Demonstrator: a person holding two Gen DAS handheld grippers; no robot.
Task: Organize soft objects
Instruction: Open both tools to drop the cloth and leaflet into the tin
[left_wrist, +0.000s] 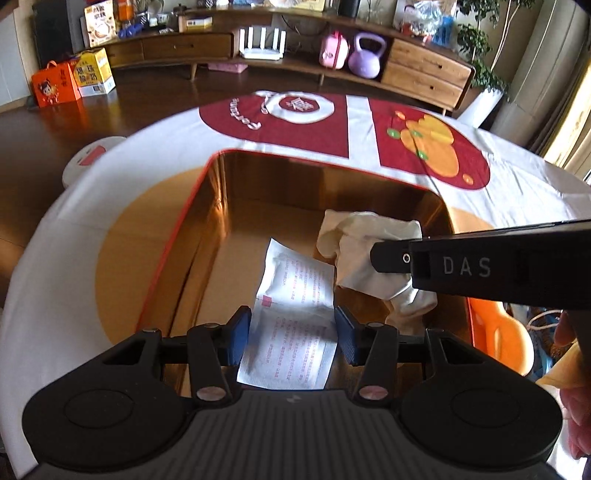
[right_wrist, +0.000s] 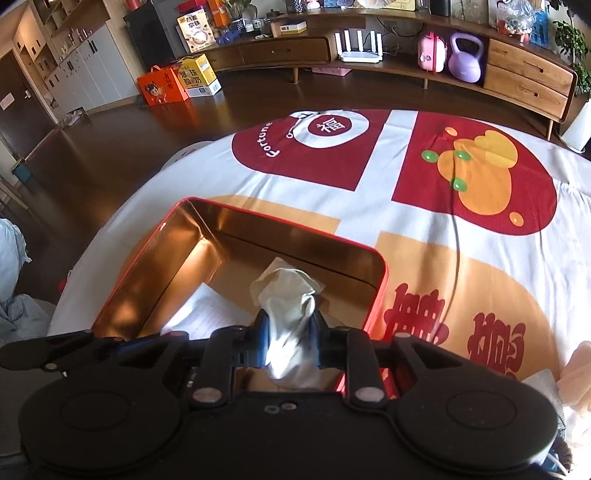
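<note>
A red tin box (left_wrist: 207, 229) with a shiny gold inside stands open on the table. My left gripper (left_wrist: 293, 332) hovers over it, its blue pads pressed on the sides of a flat white packet (left_wrist: 295, 295) printed with red text. The packet slopes down into the box. My right gripper (right_wrist: 290, 332) is shut on a crumpled white cloth (right_wrist: 284, 288) above the box (right_wrist: 177, 254). One black finger (left_wrist: 391, 256) of the right gripper reaches in from the right, with the cloth (left_wrist: 354, 236) bunched around its tip. The packet (right_wrist: 210, 310) shows to the left of the cloth.
The box rests on a white tablecloth (right_wrist: 388, 206) with red and orange prints. A thin dark cable (right_wrist: 456, 243) runs across it to the right of the box. An orange plastic seat (left_wrist: 498, 332) lies beyond the table edge. A wooden sideboard (right_wrist: 528, 77) lines the far wall.
</note>
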